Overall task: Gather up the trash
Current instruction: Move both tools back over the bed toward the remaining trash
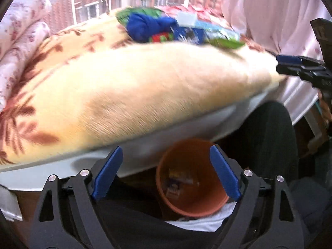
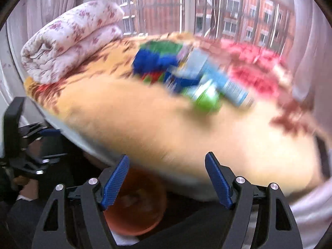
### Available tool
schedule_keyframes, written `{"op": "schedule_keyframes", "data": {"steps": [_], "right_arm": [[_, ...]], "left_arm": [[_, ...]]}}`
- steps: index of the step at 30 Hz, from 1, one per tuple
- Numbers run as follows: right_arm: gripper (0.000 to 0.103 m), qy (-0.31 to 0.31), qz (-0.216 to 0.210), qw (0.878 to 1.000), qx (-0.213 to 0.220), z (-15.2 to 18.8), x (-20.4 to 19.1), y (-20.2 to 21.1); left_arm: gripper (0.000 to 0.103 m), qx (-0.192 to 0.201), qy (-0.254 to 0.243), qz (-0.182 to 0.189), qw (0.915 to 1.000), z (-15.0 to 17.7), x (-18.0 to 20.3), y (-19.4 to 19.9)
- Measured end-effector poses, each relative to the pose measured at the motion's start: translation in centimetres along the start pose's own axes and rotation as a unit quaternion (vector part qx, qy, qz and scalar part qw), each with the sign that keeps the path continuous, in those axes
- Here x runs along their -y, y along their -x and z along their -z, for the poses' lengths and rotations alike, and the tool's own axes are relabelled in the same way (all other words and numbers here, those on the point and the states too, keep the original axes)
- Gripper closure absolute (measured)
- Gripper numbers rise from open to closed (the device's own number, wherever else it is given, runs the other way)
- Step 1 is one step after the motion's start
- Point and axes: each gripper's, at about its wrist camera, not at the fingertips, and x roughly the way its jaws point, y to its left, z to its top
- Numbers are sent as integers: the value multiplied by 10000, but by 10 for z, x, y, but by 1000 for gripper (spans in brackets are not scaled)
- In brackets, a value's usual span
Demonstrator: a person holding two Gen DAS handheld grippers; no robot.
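Reaching ahead, the empty, spread-fingered right gripper (image 2: 167,181) is best being aimed at the blurred, seemingly green wrapper (image 2: 205,97), orange bin (image 2: 137,213) just below.

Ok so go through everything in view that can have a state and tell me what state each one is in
Left gripper: open, empty, above the bin.
Right gripper: open, empty.
Orange bin: upright beside the bed, some wrappers inside.
Trash pile: lying on the bed, not yet collected; blurred.
Floral quilt: folded, at the far end of the bed.
Curtain: drawn aside, window uncovered.
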Motion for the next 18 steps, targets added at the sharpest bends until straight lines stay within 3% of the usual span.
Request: {"op": "schedule_keyframes", "data": {"steps": [6,12,18], "right_arm": [[29,671,940,9932,161,-49,50,-20],[29,1421,1663,9754,-284,-69,96,-72],[30,2111,1986,9542,-736,-66,97,-120]], "left_arm": [[18,-44,294,30,9996,-5,-7,-12],[18,-158,242,112,9995,-8,-3,-19],[18,-243,285,246,9990,-17,-2,-30]]}}
